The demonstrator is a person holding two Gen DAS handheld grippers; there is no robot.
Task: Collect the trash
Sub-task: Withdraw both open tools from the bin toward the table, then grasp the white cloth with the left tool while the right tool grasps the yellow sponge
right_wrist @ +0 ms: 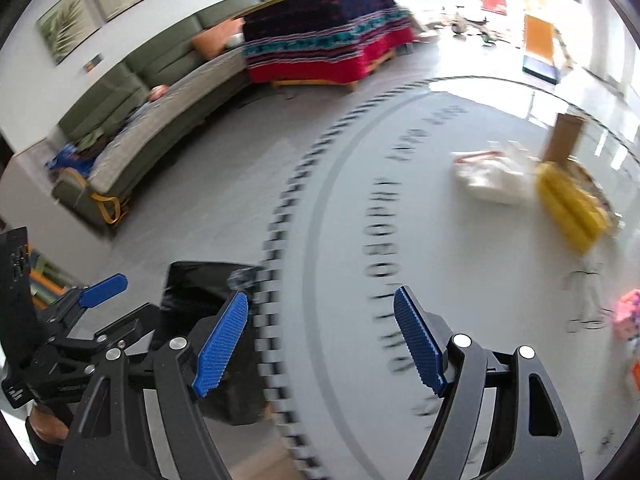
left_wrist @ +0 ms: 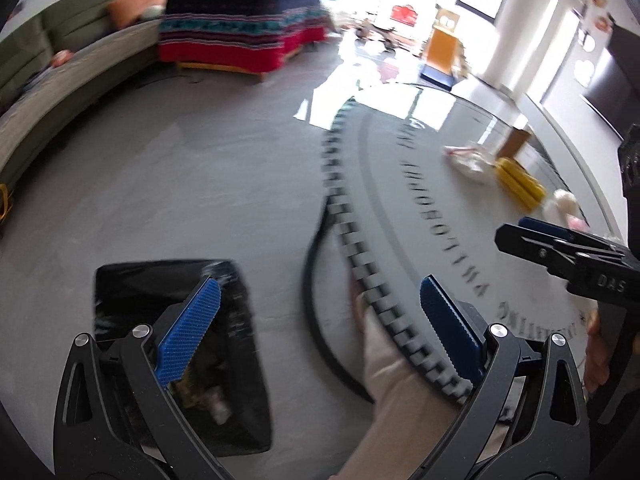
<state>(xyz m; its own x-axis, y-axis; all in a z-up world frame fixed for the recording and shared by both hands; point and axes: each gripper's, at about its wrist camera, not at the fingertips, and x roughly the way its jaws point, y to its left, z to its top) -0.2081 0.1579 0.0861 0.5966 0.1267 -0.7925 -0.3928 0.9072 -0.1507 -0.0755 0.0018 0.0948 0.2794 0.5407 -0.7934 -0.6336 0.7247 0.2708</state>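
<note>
My left gripper (left_wrist: 320, 328) is open and empty, hanging over the table's rim with a black-lined trash bin (left_wrist: 176, 344) on the floor under its left finger. My right gripper (right_wrist: 320, 344) is also open and empty, above the edge of the round grey table (right_wrist: 460, 280). Trash lies on the far side of the table: a crumpled white plastic bag (right_wrist: 492, 176), a yellow package (right_wrist: 572, 204) and a pink item (right_wrist: 628, 316). The left wrist view shows the white bag (left_wrist: 468, 158), the yellow package (left_wrist: 520, 184) and the right gripper (left_wrist: 520, 232) at the right edge. The bin (right_wrist: 200, 292) holds some scraps.
A brown cardboard box (right_wrist: 564, 136) stands behind the white bag. A person's light trouser leg (left_wrist: 384, 380) is beside the table. A green sofa (right_wrist: 160, 92) lines the left wall, and a table draped in patterned cloth (right_wrist: 320, 40) stands beyond open grey floor.
</note>
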